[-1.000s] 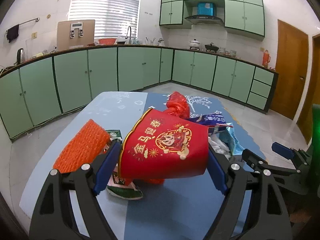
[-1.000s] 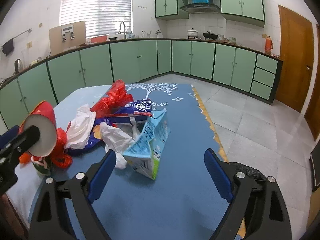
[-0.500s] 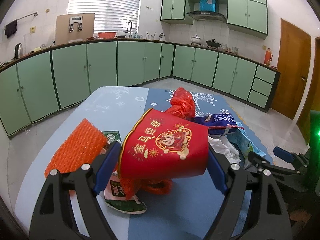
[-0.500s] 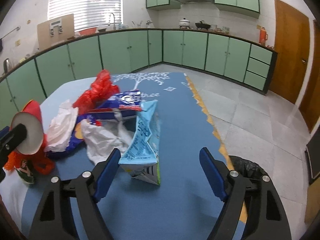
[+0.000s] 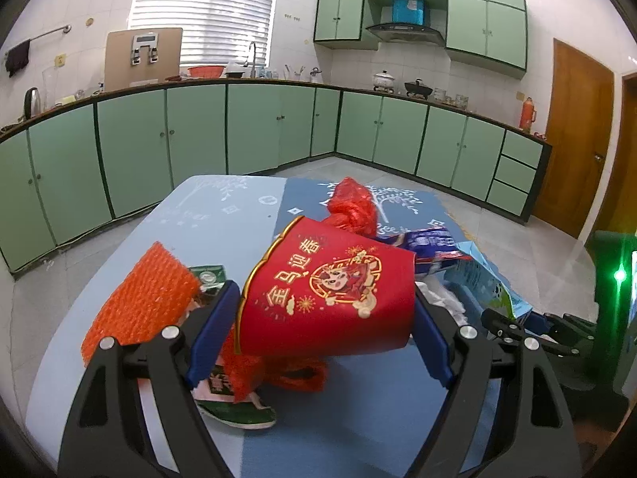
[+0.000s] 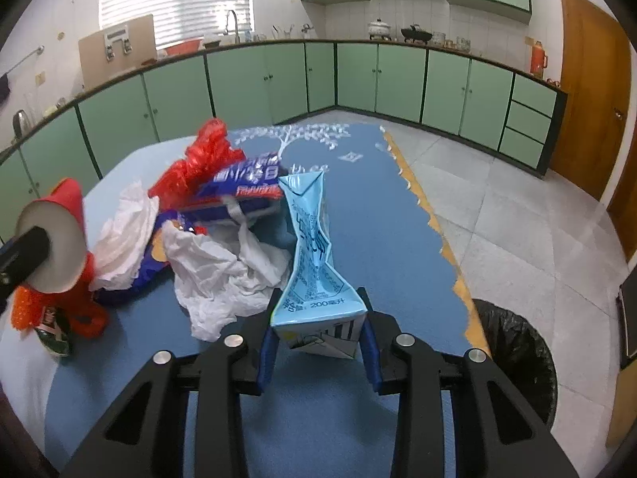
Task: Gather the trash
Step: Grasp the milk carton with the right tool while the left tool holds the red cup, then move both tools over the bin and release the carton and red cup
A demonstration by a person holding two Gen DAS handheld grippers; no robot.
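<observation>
Blue carton [image 6: 314, 279] between right claw [image 6: 318, 344] pads

A red paper cup [image 5: 330, 294] with gold print is lying sideways, lifted off the worktop. A crumpled light-blue carton [image 6: 314, 263] is standing at the near edge of the pile. Behind it white tissue [image 6: 223, 275], a blue wrapper [image 6: 247, 183] and a red bag [image 6: 203, 159] are lying heaped. An orange net [image 5: 143, 298] is lying far left.
</observation>
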